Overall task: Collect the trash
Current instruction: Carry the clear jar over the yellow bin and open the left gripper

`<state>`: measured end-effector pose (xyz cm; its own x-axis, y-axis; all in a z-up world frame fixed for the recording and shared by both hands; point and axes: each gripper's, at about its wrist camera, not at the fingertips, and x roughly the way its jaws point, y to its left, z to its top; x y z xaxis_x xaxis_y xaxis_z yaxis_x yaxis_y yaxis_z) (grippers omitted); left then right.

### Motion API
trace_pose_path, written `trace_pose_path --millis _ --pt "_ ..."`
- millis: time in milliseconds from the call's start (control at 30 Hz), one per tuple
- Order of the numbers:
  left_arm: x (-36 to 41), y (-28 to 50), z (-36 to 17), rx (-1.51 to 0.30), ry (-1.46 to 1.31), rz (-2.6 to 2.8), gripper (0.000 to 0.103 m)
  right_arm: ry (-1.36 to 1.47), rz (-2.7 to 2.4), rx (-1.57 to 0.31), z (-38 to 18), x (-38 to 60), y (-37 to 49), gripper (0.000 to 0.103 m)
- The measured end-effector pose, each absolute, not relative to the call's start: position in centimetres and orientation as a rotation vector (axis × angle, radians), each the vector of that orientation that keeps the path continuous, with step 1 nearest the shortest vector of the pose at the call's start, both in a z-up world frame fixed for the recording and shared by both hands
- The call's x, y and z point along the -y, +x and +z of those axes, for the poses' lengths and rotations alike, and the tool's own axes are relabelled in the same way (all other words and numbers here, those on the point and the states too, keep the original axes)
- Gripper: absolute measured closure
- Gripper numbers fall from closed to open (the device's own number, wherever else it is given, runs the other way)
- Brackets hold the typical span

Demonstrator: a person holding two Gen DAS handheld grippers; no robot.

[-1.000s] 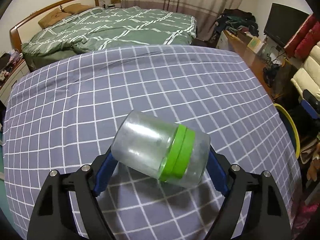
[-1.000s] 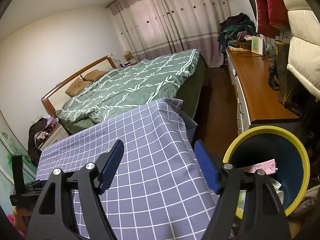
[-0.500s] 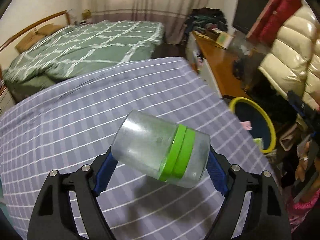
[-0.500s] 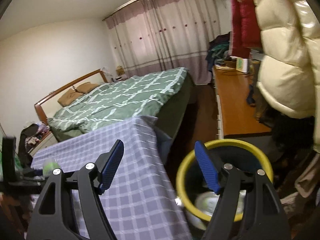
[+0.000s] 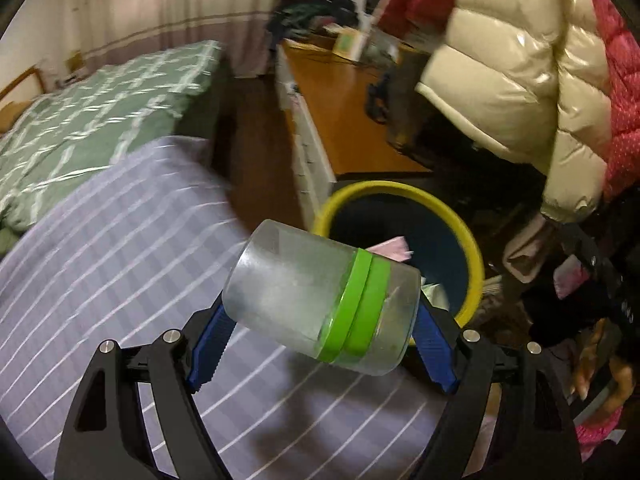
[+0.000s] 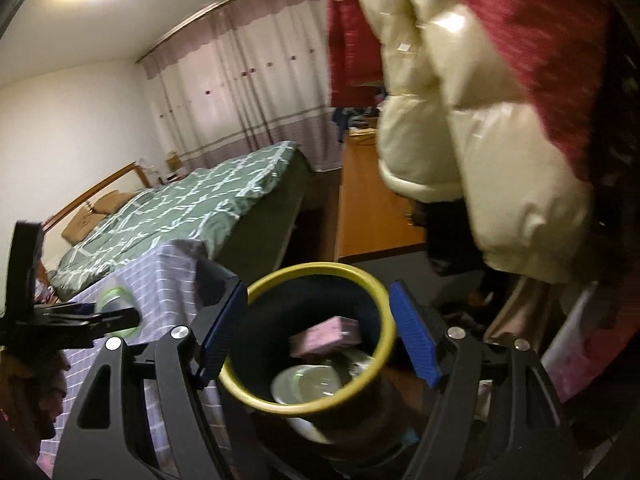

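Observation:
A clear plastic jar (image 5: 320,296) with a green band lies sideways between the blue pads of my left gripper (image 5: 320,322), which is shut on it. The jar hangs over the right edge of the table, just left of a yellow-rimmed, dark blue bin (image 5: 400,190) on the floor. My right gripper (image 6: 319,287) is open and empty, and the bin (image 6: 256,396) shows close beyond its fingers. A pink box (image 6: 328,336) and a pale round lid (image 6: 308,384) lie inside the bin. The left gripper (image 6: 116,314) with the jar (image 6: 114,298) appears at the left of the right wrist view.
A purple grid cloth covers the table (image 5: 120,260). Behind it stands a bed with a green quilt (image 5: 100,112). A wooden desk (image 5: 344,112) runs behind the bin. A cream puffer coat (image 5: 520,80) and a red coat (image 5: 624,80) hang over the bin's right side.
Both views swung right. My left gripper carried the jar from over the middle of the table to its right edge beside the bin. My right gripper moved in close over the bin.

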<state>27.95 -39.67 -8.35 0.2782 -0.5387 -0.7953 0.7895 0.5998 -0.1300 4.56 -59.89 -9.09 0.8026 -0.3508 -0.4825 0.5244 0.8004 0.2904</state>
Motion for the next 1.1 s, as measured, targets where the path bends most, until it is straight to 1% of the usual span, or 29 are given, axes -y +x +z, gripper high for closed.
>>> trace_pose_path --millis 233,400,433,467,500,567,667,733,800,833,967,1100 --pt "49.0 27.8 -11.6 -1.014 0.341 -0.998 0.023 0.454 -0.514 -0.448 -10.0 61.9 3.4 0.034" --pt "52.7 28.7 -14.2 -1.079 0.337 -0.99 0.022 0.455 -0.529 -0.449 -10.1 62.2 3.0 0.034" --pt "52.7 28.9 -14.5 -1.08 0.34 -0.984 0.02 0.458 -0.531 -0.45 -10.2 62.3 2.9 0.034" --pt "53.0 28.9 -14.7 -1.074 0.34 -0.972 0.013 0.459 -0.533 -0.452 -10.2 62.3 2.8 0.034" --pt "52.6 29.0 -14.8 -1.07 0.33 -0.969 0.011 0.46 -0.534 -0.453 -10.2 62.4 2.8 0.034" --pt "52.1 28.9 -14.6 -1.07 0.312 -0.972 0.011 0.461 -0.534 -0.457 -10.2 62.1 3.0 0.034" --pt "50.2 28.4 -13.3 -1.037 0.305 -0.964 0.01 0.453 -0.527 -0.458 -9.9 61.6 3.1 0.034" --pt "47.9 27.7 -11.4 -0.99 0.274 -0.963 0.01 0.446 -0.52 -0.457 -9.7 61.1 3.1 0.034" --pt "45.5 26.6 -9.6 -0.943 0.246 -0.957 0.006 0.43 -0.507 -0.461 -9.3 60.2 3.3 0.033" --pt "43.8 25.9 -8.5 -0.906 0.225 -0.946 0.005 0.423 -0.501 -0.464 -9.3 60.0 3.3 0.033" --pt "36.1 22.9 -4.9 -0.768 0.154 -0.854 0.005 0.381 -0.446 -0.48 -8.6 57.4 3.7 0.029" --pt "27.6 20.2 -3.1 -0.694 0.07 -0.731 0.005 0.314 -0.354 -0.489 -7.6 53.3 4.0 0.028"
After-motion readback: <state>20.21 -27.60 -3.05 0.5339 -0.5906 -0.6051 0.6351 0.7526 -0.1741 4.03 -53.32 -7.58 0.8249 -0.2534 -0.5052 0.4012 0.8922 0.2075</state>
